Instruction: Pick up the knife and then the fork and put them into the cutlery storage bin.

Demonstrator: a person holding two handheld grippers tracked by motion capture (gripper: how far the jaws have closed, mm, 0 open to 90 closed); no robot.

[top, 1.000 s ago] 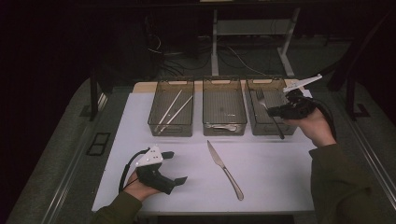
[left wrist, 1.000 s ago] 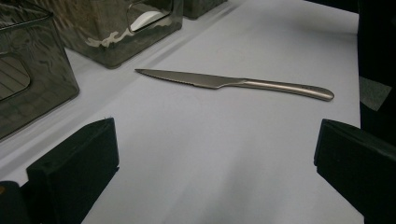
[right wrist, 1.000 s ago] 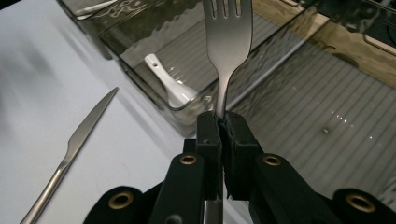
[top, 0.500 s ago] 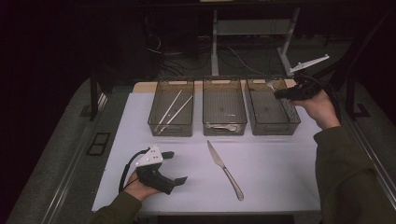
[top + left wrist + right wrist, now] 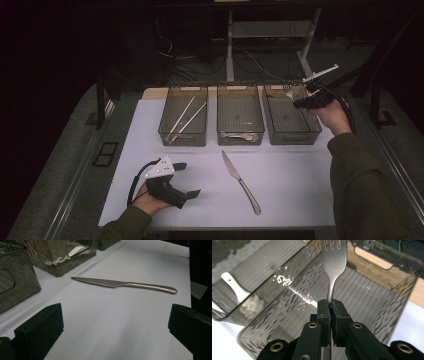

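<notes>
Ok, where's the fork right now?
The fork is clamped in the right gripper, held above the rightmost bin at the table's far right in the high view, tines pointing away from the gripper.

This looks like a lab or test room rather than a home. A white table (image 5: pixel 300 195) stands on grey carpet, with loose cables (image 5: pixel 260 62) and a metal bench frame (image 5: pixel 272 30) beyond its far edge, dark surroundings, and three identical clear bins (image 5: pixel 183 136) lined up along that edge.
</notes>
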